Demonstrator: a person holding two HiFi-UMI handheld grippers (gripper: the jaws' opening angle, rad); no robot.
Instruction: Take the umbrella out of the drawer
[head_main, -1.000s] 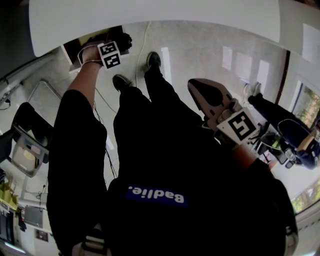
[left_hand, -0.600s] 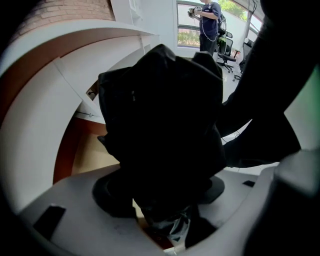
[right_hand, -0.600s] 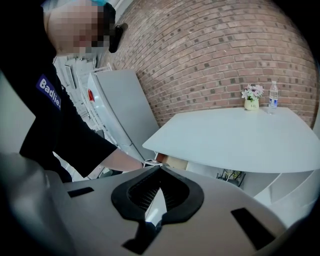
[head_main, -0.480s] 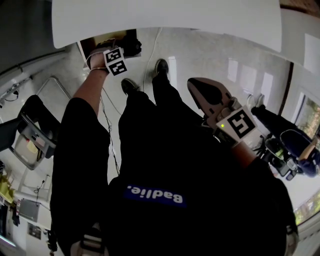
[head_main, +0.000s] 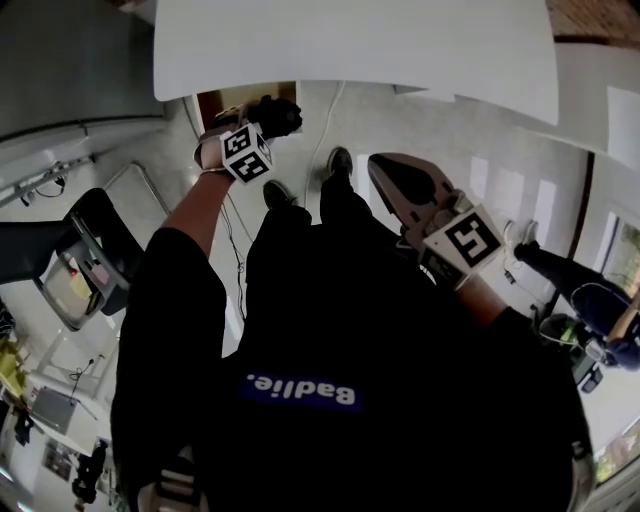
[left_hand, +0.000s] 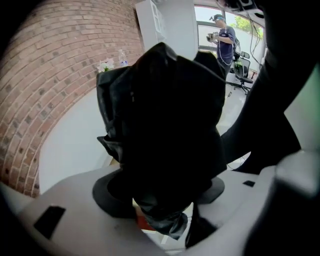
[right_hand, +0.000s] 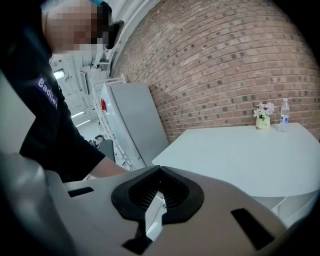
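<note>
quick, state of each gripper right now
left gripper: closed on the umbrella
right gripper: closed, holding nothing

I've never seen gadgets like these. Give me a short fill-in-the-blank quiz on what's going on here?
1. The left gripper is clamped on a black folded ____.
2. The right gripper is shut and holds ____.
3. The wall behind the white table is built of ____.
4. Beside the vase of flowers stands a clear ____.
Missing words: umbrella; nothing; brick; bottle.
</note>
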